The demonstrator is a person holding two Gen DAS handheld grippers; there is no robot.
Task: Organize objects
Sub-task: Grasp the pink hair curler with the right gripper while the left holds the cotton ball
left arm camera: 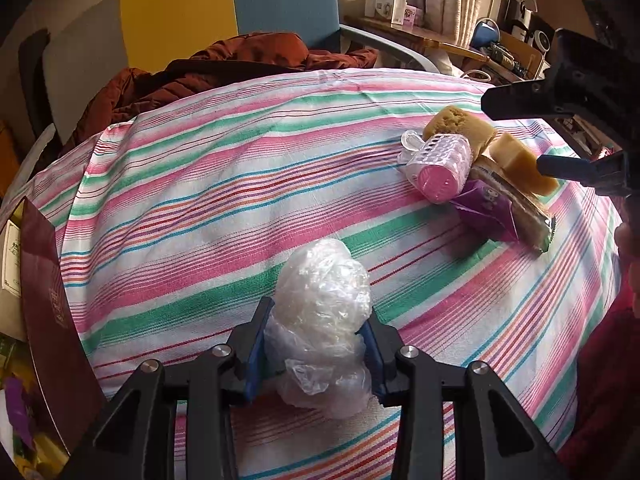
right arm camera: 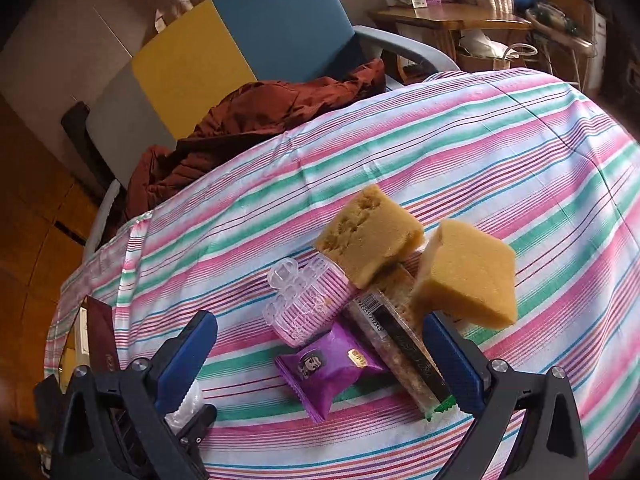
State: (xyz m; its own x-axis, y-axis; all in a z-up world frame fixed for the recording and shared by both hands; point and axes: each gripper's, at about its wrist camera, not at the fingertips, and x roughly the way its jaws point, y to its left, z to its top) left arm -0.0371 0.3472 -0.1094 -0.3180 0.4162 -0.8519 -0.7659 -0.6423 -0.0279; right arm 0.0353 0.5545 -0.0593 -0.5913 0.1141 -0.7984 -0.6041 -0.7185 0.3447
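A crumpled clear plastic bag [left arm camera: 324,320] sits between the blue fingers [left arm camera: 256,344] of the left gripper [left arm camera: 316,354], which stand narrowly apart and press into the bag from both sides, so it is held; part of the bag bulges above the fingertips and part hangs below them, over the striped cloth of the tabletop [left arm camera: 224,200]. Well away from the bag, toward the far right of the cloth, lies a small heap of things: a pink ribbed cylinder in a clear wrap [left arm camera: 438,164], a purple snack packet [left arm camera: 486,210] just in front of it, a long bar in a clear wrapper [left arm camera: 516,204] lying beside and partly under the others, and two yellow-brown sponge blocks, one [left arm camera: 460,126] behind the cylinder and one [left arm camera: 520,162] resting on the bar. The right gripper [right arm camera: 320,356] hangs over that heap with its fingers [right arm camera: 184,356] spread wide; the purple packet and the bar lie between them on the cloth, and nothing is gripped. The right-hand finger stands close beside the nearer sponge block [right arm camera: 468,280], though whether it touches cannot be told. Beyond the far edge of the cloth, a rust-red jacket [left arm camera: 224,68] is piled on a chair with yellow and blue panels [left arm camera: 224,8].
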